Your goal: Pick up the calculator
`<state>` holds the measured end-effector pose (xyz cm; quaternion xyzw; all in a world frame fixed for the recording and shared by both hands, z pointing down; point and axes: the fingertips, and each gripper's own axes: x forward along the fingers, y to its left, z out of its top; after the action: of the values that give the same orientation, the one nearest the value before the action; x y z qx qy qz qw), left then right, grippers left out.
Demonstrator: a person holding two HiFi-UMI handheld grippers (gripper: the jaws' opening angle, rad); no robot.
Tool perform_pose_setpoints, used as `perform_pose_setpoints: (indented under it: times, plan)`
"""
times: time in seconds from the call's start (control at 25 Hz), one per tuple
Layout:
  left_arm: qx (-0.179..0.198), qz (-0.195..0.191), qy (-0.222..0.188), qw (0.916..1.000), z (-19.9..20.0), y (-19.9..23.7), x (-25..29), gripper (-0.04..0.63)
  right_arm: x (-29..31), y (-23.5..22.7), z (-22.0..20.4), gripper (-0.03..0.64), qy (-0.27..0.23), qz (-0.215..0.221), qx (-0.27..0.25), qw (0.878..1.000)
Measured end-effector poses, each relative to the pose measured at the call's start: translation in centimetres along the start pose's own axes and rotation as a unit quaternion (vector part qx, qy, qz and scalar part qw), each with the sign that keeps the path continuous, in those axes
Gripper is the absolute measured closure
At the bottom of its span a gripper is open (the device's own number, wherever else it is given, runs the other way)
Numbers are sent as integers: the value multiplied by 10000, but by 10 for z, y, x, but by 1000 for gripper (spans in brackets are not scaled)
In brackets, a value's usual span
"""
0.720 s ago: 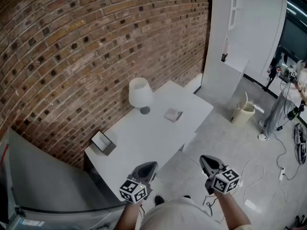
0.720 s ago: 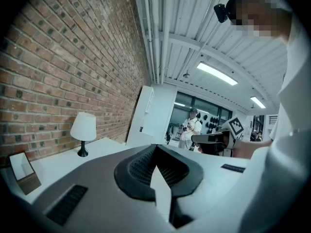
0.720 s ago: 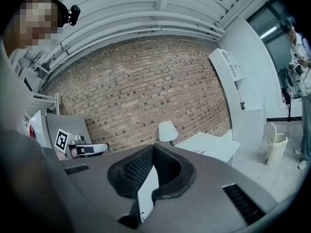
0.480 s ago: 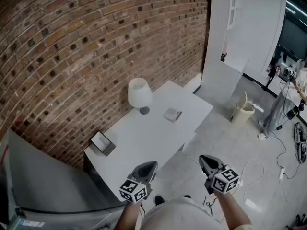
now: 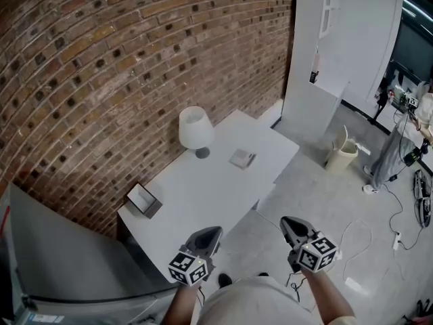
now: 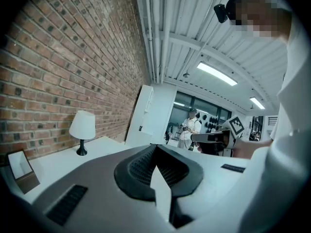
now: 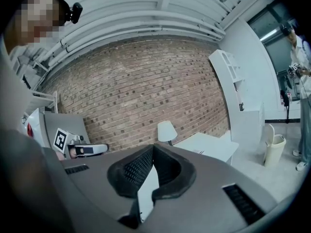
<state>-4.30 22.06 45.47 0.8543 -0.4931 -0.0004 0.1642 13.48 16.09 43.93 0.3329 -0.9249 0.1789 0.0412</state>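
As jaws meet, grippers (image 5: 214, 231) (image 5: 287, 221) point forward.

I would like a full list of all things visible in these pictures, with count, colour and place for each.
table: one, white, against the brick wall
lamp: one, white shade, dark foot, on the table by the wall
calculator: one, grey, on the table right of the lamp
box: one, open, dark, at the table's left end
bin: one, beige, on the floor by the white cabinet
left gripper: one, grey, shut and empty, near the table's front edge
right gripper: one, grey, shut and empty, over the floor
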Motion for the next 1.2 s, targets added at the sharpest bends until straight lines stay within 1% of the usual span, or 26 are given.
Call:
perform_pose_setpoints:
  times: [0.12, 0.36, 0.64, 1.2]
  plan:
    - [-18, -3, 8, 10000, -3, 3, -3, 581, 1, 0, -1, 597, -23, -76, 18, 10000]
    - [-87, -12, 15, 10000, -4, 11, -10, 581, 7, 7, -2, 503, 16, -102, 70, 9999]
    - [-132, -95, 71, 9998, -10, 25, -19, 581, 19, 19, -10, 453, 90, -176, 71, 9998]
    - [-118, -456, 271, 9985, -20, 50, -39, 581, 29, 40, -26, 453, 8, -579, 299, 9979]
